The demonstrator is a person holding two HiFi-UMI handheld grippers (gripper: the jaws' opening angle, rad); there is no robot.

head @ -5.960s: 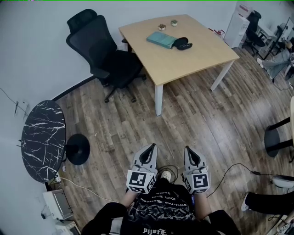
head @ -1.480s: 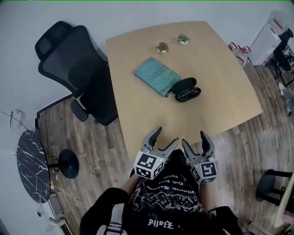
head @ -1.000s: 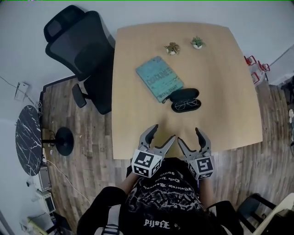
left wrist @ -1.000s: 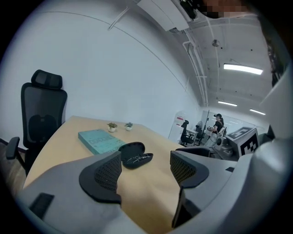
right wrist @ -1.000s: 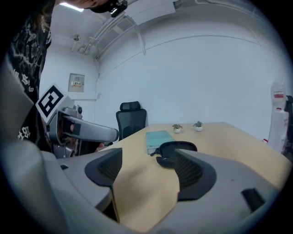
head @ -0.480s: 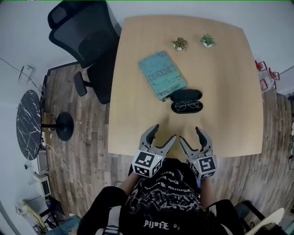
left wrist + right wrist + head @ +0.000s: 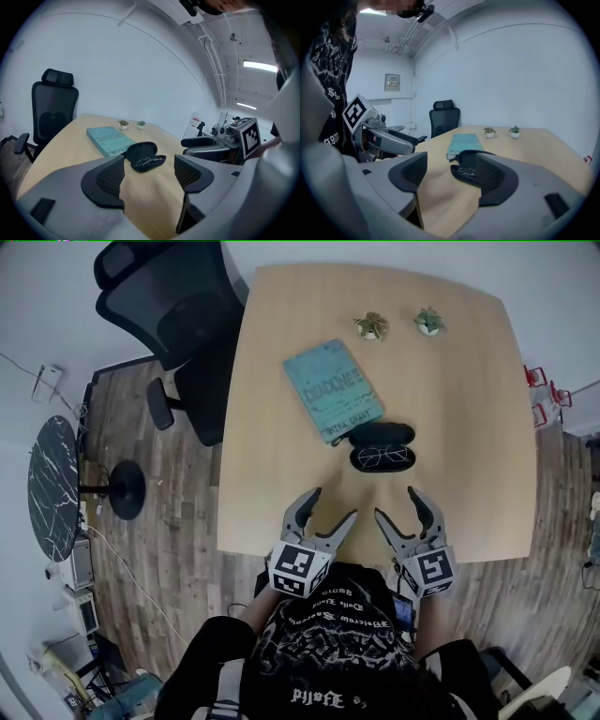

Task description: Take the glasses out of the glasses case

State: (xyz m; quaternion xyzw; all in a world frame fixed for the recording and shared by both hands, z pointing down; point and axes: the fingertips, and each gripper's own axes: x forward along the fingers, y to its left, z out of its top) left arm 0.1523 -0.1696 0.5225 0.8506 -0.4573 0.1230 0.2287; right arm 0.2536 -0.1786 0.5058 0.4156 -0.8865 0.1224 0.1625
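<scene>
Glasses case (image 7: 382,444) is black and open, lid tipped up on the far side. It sits on the table (image 7: 281,484) about mid-width, nearer the near edge than the far one. Glasses (image 7: 382,457) lie folded inside the lower half of the case, nothing else in it. The lid is just beside the near corner of a teal book (image 7: 334,390), which lies flat toward the table's middle. Two small potted plants (image 7: 371,326) stand side by side near the far edge. A black office chair (image 7: 169,306) is off the table's far left corner.

Left gripper (image 7: 333,504) is over the near edge, jaws spread wide, holding nothing. It is pointed at the case but clearly short of it.

Right gripper (image 7: 397,504) is also over the near edge, beside the left one. Its jaws have just closed a little but stand wide apart, with nothing between them. It is not touching the case.
</scene>
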